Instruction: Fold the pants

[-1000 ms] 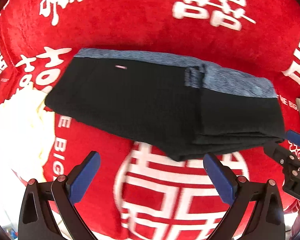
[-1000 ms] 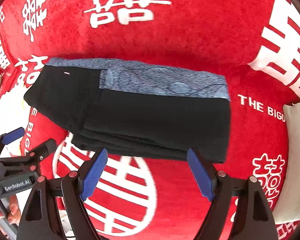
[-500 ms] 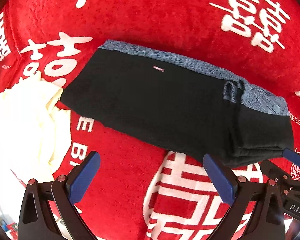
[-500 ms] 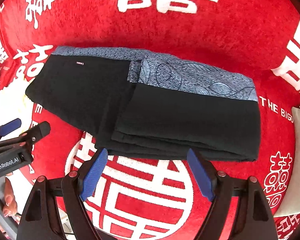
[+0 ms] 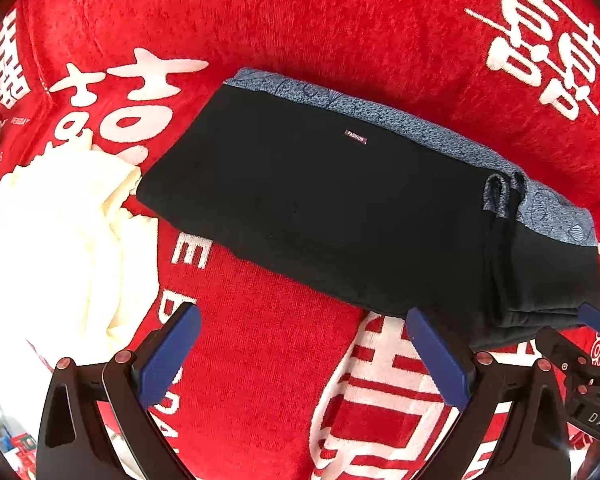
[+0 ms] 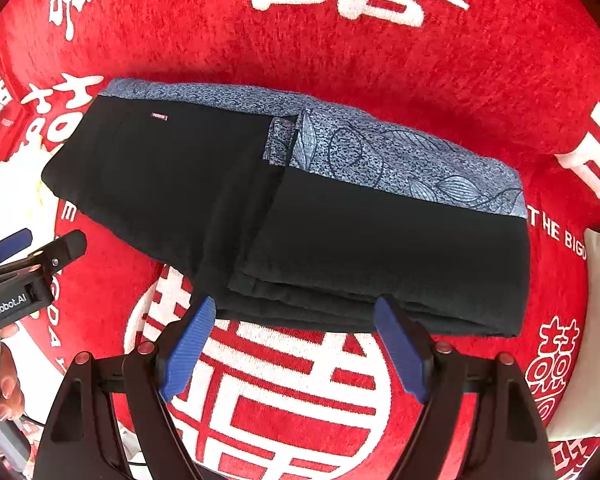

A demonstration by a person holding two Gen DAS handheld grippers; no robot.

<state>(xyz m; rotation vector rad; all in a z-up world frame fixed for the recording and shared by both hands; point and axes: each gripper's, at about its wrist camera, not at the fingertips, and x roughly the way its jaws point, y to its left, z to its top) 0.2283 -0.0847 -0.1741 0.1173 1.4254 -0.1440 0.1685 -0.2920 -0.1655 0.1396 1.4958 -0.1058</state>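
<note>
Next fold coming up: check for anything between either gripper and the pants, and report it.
Nothing visible blocks either. The left gripper and right gripper are open, with only bare red cloth between them and the pants. The white cloth lies off to the left.

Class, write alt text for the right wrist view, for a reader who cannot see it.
Folded black pants with a blue patterned waistband lie in a neat stack on a red blanket printed with white characters. The open right gripper, blue-padded, sits just before the stack's near edge, holding nothing. The left gripper shows at the left edge.
</note>
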